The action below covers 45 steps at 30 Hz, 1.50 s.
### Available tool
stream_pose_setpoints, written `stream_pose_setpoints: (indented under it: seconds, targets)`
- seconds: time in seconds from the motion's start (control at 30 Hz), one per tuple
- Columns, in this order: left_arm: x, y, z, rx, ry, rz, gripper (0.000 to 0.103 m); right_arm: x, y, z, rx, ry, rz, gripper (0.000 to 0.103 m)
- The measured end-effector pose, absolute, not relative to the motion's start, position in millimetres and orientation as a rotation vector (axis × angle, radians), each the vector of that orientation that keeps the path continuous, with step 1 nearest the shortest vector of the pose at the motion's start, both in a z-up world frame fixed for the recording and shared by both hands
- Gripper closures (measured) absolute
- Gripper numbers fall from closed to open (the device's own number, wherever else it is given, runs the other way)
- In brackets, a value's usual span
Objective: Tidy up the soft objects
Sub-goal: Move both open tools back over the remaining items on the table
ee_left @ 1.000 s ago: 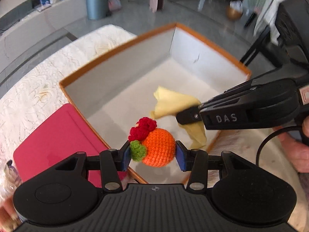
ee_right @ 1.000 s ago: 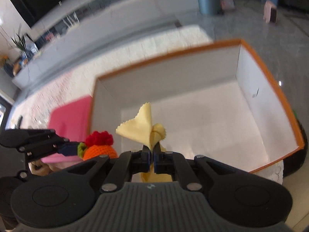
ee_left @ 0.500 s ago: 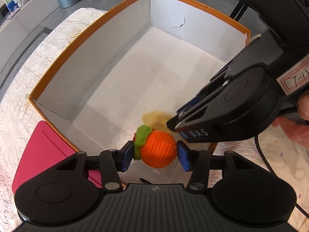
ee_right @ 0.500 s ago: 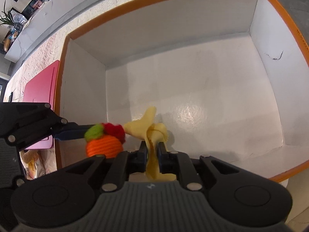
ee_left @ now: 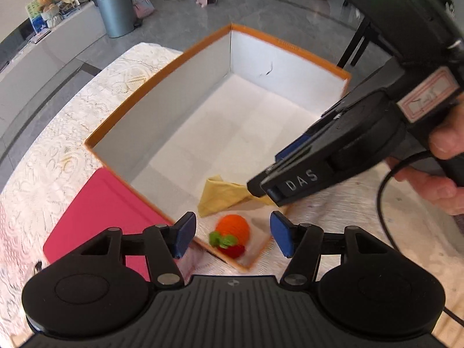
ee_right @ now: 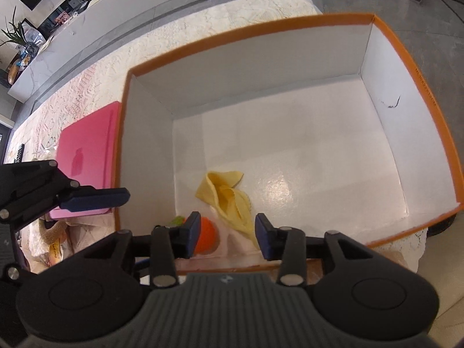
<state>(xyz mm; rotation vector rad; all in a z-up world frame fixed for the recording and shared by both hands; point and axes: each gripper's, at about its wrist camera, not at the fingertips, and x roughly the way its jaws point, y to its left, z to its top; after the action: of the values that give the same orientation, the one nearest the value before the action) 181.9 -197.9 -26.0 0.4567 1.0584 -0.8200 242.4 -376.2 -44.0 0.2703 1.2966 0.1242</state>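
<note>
Dropped crocheted fruit (ee_left: 233, 229), half hidden behind right claw (ee_right: 227, 236)

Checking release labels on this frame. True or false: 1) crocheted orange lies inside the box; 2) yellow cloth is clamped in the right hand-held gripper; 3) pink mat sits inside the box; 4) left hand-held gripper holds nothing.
1) True: the crocheted orange lies on the floor of the box, near a corner.
2) False: the yellow cloth lies loose on the box floor; the right hand-held gripper is opening.
3) False: the pink mat lies outside, beside the box.
4) True: the left hand-held gripper is opening, empty.
</note>
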Motion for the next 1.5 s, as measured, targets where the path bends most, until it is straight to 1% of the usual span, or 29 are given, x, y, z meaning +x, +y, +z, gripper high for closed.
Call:
stream_pose_setpoints:
  seconds: [0.37,0.4,0.43,0.47,0.73,0.9,1.1,1.27,1.5]
  targets:
    - [116.4,-127.7,32.0,0.310,0.907,-0.743,0.034,195.0,-340.3,8.9,0.194,1.154,0.136,0.061]
    - [110.6,-122.4,34.6,0.287,0.891,-0.722,0.034,188.1,-335.5,13.7,0.186,1.127,0.142,0.059]
    - [106.1,-117.8,36.3,0.267,0.879,-0.701,0.034,181.5,-329.8,18.0,0.176,1.095,0.149,0.051]
    - [99.4,-110.3,39.7,0.247,0.865,-0.684,0.034,175.0,-322.8,22.2,0.163,1.064,0.153,0.046]
    - [73.8,-65.5,50.9,0.100,0.747,-0.505,0.034,123.8,-271.0,35.4,0.124,0.876,0.205,0.046]
    - [51.8,-15.7,43.8,0.000,0.716,-0.343,0.034,97.3,-228.4,25.1,0.098,0.786,0.252,0.046]
    - [34.4,34.5,20.7,-0.052,0.748,-0.207,0.035,74.4,-188.6,3.1,0.139,0.701,0.306,0.040]
    - [32.6,65.1,-6.1,-0.091,0.794,-0.117,0.035,76.0,-159.4,-18.6,0.127,0.733,0.363,0.040]
    - [46.5,78.4,-31.4,-0.091,0.813,-0.111,0.035,97.5,-130.6,-41.9,0.035,0.809,0.398,0.038]
